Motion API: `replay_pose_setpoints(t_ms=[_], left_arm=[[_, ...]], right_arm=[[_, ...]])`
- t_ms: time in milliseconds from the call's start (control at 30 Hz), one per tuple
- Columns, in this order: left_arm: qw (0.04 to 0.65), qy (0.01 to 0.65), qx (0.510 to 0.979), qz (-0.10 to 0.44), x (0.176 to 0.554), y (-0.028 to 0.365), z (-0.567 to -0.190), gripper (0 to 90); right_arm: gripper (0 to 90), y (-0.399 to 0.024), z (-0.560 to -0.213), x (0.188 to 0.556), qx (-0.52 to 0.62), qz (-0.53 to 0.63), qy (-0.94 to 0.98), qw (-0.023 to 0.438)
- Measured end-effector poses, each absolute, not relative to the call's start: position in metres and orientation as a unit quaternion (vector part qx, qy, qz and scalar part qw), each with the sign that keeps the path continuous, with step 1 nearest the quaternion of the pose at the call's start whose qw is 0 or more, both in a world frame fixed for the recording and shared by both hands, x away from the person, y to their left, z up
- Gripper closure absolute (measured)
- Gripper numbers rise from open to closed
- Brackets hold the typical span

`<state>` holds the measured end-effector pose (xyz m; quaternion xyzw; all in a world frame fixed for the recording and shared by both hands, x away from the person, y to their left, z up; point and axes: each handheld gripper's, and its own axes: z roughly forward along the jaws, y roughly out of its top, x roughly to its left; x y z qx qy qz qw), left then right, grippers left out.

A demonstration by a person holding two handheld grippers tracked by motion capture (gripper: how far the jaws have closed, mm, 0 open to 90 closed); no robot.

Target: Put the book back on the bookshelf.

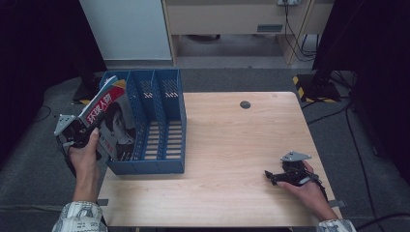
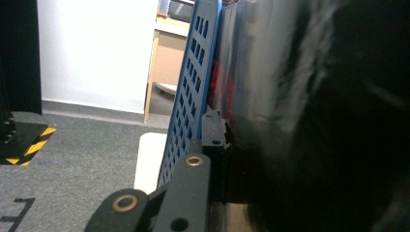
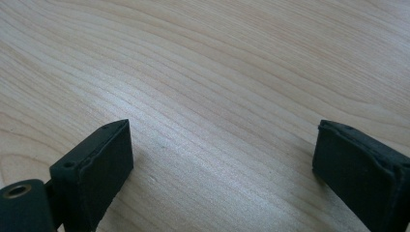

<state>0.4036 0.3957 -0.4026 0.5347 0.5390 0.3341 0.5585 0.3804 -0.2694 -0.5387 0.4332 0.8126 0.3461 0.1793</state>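
High view: left tool [image 1: 92, 131] clamps glossy red-titled magazine [image 1: 110, 123] at blue plastic file rack's [image 1: 159, 121] nine-o'clock slot; insertion underway. Next, lower, then release. Right tool [image 1: 270, 176] rests wide open, empty, on desk [image 1: 232, 145].

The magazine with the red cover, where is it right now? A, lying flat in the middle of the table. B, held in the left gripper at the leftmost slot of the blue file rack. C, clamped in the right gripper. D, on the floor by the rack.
B: the left gripper is shut on the magazine, tilted at the leftmost slot of the blue file rack.
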Motion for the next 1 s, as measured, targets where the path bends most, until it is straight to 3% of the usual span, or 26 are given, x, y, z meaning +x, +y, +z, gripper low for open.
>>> replay_pose_setpoints(t_ms=[600, 900, 1000], left_arm=[[0.528, 0.538, 0.559, 0.346, 0.410, 0.394, -0.374, 68.7], [0.529, 0.543, 0.559, 0.335, 0.418, 0.392, -0.366, 70.0], [0.539, 0.549, 0.554, 0.318, 0.420, 0.394, -0.367, 78.2]], right_arm=[[7.5, -0.269, -0.539, 0.380, 0.433, 0.346, 0.813, 0.179], [7.6, -0.269, -0.539, 0.380, 0.432, 0.347, 0.813, 0.178], [7.5, -0.269, -0.539, 0.380, 0.432, 0.348, 0.813, 0.178]])
